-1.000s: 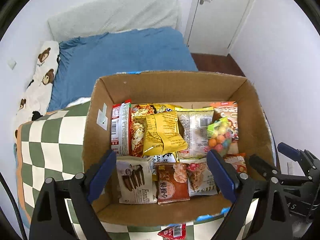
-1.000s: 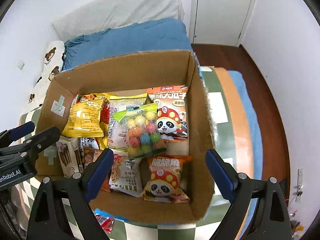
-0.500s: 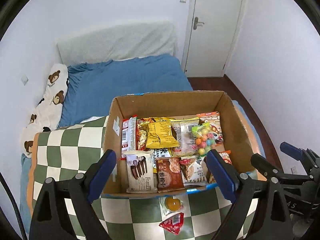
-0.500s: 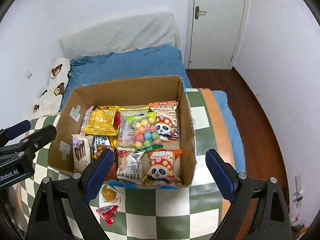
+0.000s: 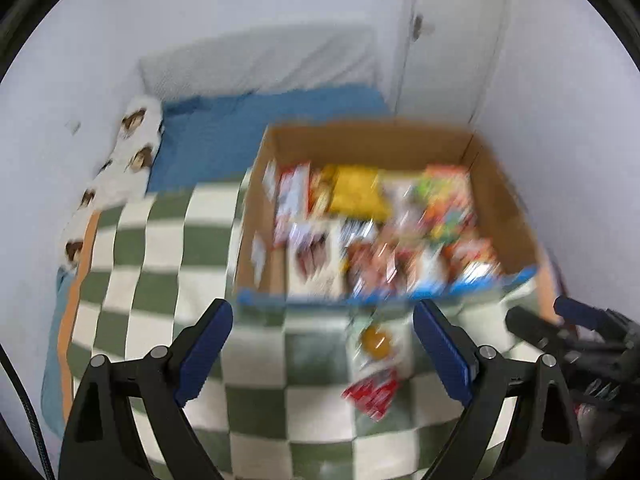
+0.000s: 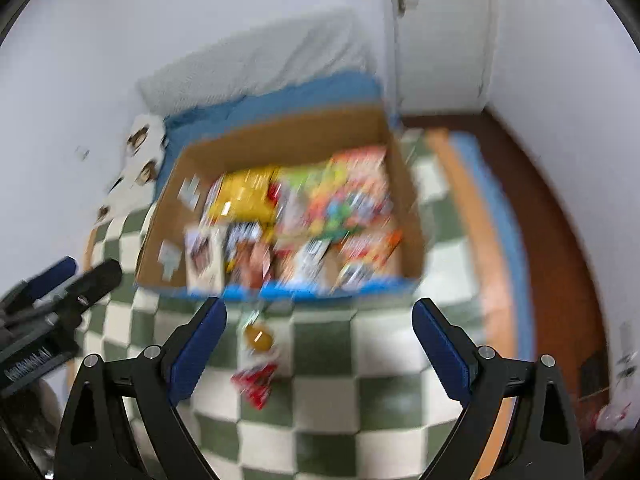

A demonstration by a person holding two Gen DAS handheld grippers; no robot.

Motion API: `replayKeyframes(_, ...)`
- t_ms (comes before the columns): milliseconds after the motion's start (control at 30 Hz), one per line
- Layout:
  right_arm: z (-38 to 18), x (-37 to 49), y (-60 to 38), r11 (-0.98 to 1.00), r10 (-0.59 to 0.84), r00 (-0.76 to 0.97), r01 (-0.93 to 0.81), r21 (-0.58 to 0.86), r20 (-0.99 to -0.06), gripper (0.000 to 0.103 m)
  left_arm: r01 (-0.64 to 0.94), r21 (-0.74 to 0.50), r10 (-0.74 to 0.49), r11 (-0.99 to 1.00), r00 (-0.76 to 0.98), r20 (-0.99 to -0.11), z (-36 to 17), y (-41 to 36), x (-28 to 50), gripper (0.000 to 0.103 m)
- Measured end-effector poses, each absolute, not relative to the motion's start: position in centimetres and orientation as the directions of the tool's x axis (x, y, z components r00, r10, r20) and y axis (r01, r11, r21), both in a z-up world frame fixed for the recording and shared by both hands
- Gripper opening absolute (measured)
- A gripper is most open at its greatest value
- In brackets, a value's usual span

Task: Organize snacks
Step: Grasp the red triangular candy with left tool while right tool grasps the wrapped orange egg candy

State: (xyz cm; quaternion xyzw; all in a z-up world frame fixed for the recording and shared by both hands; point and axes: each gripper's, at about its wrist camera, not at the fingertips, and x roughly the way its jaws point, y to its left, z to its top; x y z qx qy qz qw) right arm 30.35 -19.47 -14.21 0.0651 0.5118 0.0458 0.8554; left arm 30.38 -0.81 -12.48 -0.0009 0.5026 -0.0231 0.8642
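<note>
While both grippers, left (image 5: 322, 344) and right (image 6: 320, 342), hang spread and empty, we list two loose packets: red (image 6: 256, 382) and orange (image 6: 259, 336), just ahead, short of the box (image 6: 200, 160). Light, crinkly, slippery; we would pinch an edge seam.

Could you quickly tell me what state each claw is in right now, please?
Left claw: open, holding nothing.
Right claw: open, holding nothing.

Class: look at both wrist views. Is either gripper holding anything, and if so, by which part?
Nothing is held. The left gripper and right gripper both have jaws wide apart, empty, above the checkered blanket.
</note>
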Motion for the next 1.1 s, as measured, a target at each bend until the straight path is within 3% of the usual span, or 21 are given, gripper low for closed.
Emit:
replayKeyframes(133,-19.8,29.9,-19.6,0.962,0.244,0.347,0.031,0.271,-0.905,0.096,0.082,-0.035,-0.061,0.996,0.339,-0.939,-18.7,-1.5,29.4,0.093)
replayKeyframes(333,-24.6,28.4,-21.3,0.962,0.216,0.300,0.100,0.256,-0.929,0.093,0.199,-0.087,-0.124,0.976,0.184,-0.975,-25.4,-5.6,28.9,0.093)
replayKeyframes(400,-25.5,28.0,-22.1,0.964,0.200,0.298,0.108,0.241,-0.933,0.076,0.229,-0.106,-0.147,0.968,0.167,-0.975,-26.8,-7.0,29.3,0.090)
replayKeyframes(467,-26.4,27.7,-22.8,0.969,0.181,0.282,0.114,0.220,-0.942,0.071,0.256,-0.117,-0.159,0.960,0.151,-0.976,-27.9,-8.0,29.6,0.050)
replayKeyframes(500,-26.8,27.5,-23.2,0.969,0.174,0.274,0.122,0.214,-0.946,0.071,0.264,-0.108,-0.145,0.959,0.123,-0.982,-28.7,-8.4,29.6,0.039)
replayKeyframes(633,-27.4,27.2,-23.6,0.970,0.174,0.263,0.122,0.212,-0.949,0.071,0.177,-0.135,-0.160,0.975,0.136,-0.978,-28.1,-5.9,28.5,0.039)
replayKeyframes(867,-29.4,29.6,-18.0,0.953,0.281,0.261,0.036,0.300,-0.923,0.071,-0.115,-0.129,-0.111,0.985,0.148,-0.983,-27.7,4.5,27.6,0.039)
replayKeyframes(1000,-30.9,32.1,-12.7,0.958,0.284,0.269,-0.047,0.282,-0.920,0.068,-0.207,-0.220,-0.202,0.953,0.104,-0.974,-28.9,7.1,27.5,0.040)
replayKeyframes(1100,-32.2,33.8,-9.4,0.972,0.234,0.283,-0.096,0.215,-0.930,0.068,-0.239,-0.266,-0.255,0.934,0.078,-0.964,-29.9,7.5,27.5,0.049)
